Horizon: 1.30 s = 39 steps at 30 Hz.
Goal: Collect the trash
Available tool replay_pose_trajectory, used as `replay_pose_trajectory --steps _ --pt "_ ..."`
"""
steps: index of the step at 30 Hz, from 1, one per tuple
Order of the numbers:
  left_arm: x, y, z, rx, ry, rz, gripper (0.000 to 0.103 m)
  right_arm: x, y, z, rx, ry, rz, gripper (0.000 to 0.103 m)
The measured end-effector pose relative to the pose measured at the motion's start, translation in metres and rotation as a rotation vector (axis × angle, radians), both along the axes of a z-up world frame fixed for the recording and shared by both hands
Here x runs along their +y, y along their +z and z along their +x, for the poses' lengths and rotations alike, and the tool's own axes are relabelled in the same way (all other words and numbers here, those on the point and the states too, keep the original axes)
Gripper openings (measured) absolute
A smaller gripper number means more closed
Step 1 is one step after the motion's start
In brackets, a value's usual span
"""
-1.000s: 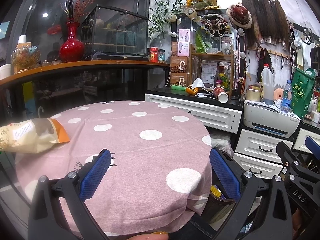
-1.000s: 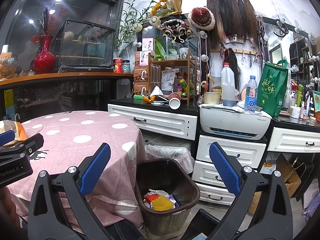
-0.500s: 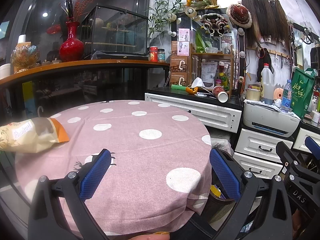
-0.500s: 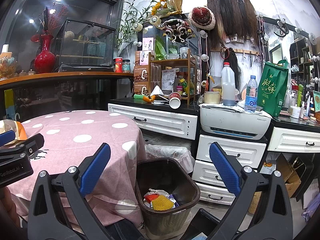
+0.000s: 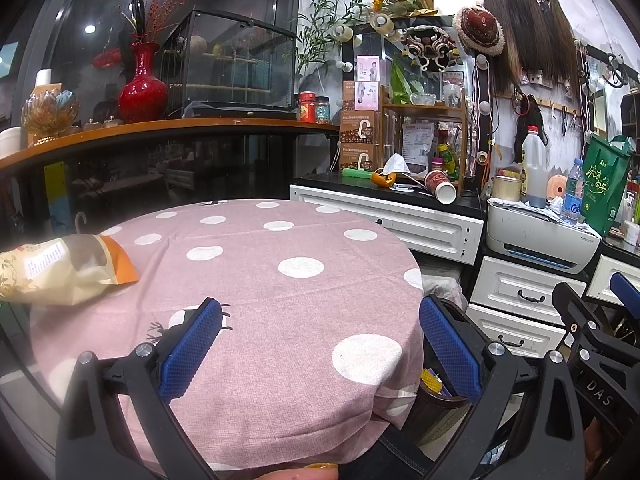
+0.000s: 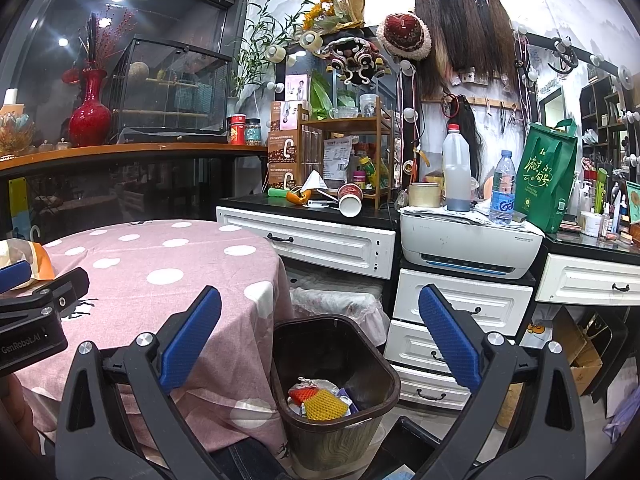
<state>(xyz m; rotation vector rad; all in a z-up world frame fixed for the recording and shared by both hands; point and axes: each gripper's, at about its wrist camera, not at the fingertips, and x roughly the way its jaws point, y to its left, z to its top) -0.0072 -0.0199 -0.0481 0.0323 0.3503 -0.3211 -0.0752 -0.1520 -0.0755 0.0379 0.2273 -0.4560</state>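
The round worktop in its pink dotted cloth carries one piece of trash: a snack bag at the edge farthest from the bin, long axis across the view. The left claw, spread and empty, is nearer it; the right claw, also spread and empty, hangs over the bin.

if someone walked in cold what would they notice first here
Probably the round table's pink polka-dot cloth, with a yellow and orange snack bag lying at its left edge. Next, the brown trash bin on the floor beside the table, already holding a yellow foam net and other scraps, with the open right gripper above it. The open left gripper hovers over the cloth, holding nothing.
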Motion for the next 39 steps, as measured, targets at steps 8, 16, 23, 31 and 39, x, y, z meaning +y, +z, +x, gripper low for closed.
replay_pose_trajectory --steps 8,16,23,31,39 --pt "0.0002 -0.0002 -0.0004 0.002 0.001 -0.001 0.098 -0.0004 0.0002 0.0000 0.001 0.001 0.001 0.097" --pt "0.0004 0.0007 0.0009 0.003 0.001 -0.001 0.098 -0.0020 0.0008 -0.0003 0.002 0.001 0.002 0.097" --pt "0.0005 0.0009 0.0011 0.004 0.001 -0.001 0.098 -0.0018 0.0005 -0.0010 0.003 0.002 0.002 0.097" --pt "0.0002 -0.0005 0.0011 0.004 0.005 0.001 0.098 -0.0018 0.0014 -0.0002 0.002 0.002 0.002 0.097" --pt "-0.0005 -0.0005 -0.0002 0.003 0.004 0.002 0.098 -0.0025 0.0004 -0.0010 0.005 0.006 0.000 0.097"
